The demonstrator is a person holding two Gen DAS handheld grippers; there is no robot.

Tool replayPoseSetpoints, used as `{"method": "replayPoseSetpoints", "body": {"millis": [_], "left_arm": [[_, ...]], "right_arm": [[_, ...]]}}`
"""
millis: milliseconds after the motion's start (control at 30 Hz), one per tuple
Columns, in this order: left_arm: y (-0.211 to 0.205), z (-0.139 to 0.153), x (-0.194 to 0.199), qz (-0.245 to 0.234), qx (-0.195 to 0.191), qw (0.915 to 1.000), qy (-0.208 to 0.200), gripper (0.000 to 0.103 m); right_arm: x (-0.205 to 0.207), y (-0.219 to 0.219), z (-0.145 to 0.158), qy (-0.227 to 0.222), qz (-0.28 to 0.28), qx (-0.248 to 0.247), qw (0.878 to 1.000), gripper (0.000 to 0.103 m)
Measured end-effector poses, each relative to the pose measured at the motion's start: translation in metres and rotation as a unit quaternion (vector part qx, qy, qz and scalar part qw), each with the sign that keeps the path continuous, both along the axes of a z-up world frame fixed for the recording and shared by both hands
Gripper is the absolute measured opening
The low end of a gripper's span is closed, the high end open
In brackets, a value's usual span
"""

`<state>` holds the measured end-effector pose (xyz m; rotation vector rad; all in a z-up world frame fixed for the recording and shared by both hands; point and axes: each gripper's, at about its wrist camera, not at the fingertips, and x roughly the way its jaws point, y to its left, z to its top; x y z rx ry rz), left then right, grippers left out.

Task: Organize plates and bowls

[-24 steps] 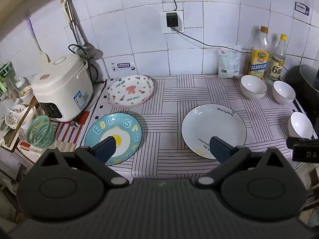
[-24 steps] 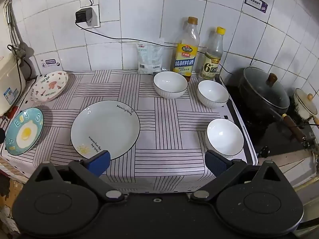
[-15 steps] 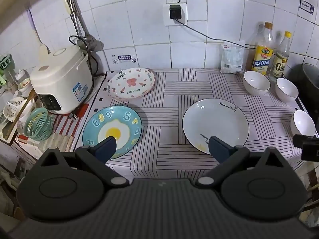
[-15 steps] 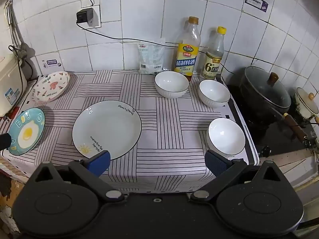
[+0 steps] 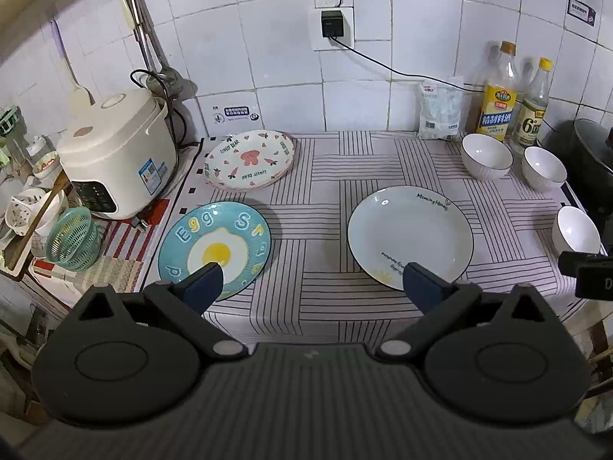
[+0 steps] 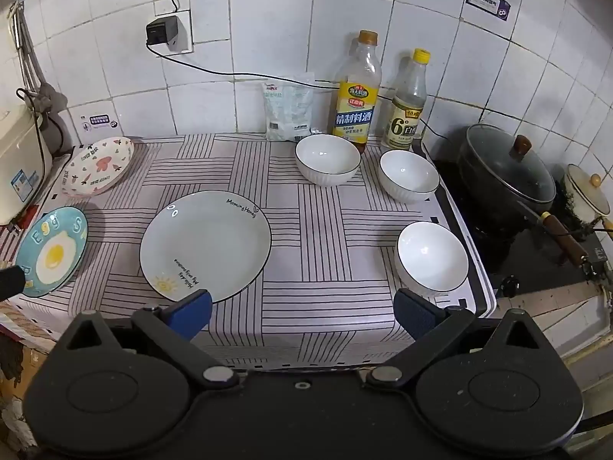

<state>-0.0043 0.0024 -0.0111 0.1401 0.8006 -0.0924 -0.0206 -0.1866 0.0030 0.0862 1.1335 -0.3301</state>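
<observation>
Showing only from the right wrist, a lidded pot (image 6: 505,176); both the left claw (image 5: 312,287) and right claw (image 6: 302,312) gape empty.

free: bare table (image 6: 325,230) strip between white plate (image 6: 205,243) and near bowl (image 6: 433,257) | blocked: two back bowls (image 6: 327,157), bottles (image 6: 356,92) behind | right edge: pot (image 6: 505,176)

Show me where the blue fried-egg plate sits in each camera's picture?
Left wrist view: the egg plate lies lower left, just ahead of the left finger.
Right wrist view: the egg plate is at the far left edge.
Shared landmark: the big white plate to its right.
</observation>
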Motion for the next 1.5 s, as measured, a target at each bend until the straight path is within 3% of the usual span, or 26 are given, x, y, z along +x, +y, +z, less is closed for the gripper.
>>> {"method": "replayPoseSetpoints", "body": {"millis": [700, 1033, 1500], "left_arm": [[0.012, -0.006, 0.0, 0.004, -0.004, 0.9998, -0.021, 0.102], [0.019, -0.013, 0.004, 0.013, -0.033, 0.9992, -0.017, 0.102], [0.02, -0.016, -0.001, 0.009, -0.027, 0.9991, -0.031, 0.102]], "right_arm": [[0.002, 0.01, -0.001, -0.001, 0.011, 0.0, 1.0, 0.102], [-0.001, 0.012, -0.003, -0.003, 0.008, -0.003, 1.0, 0.102], [-0.005, 0.009, -0.004, -0.011, 0.001, -0.003, 1.0, 0.102]]}}
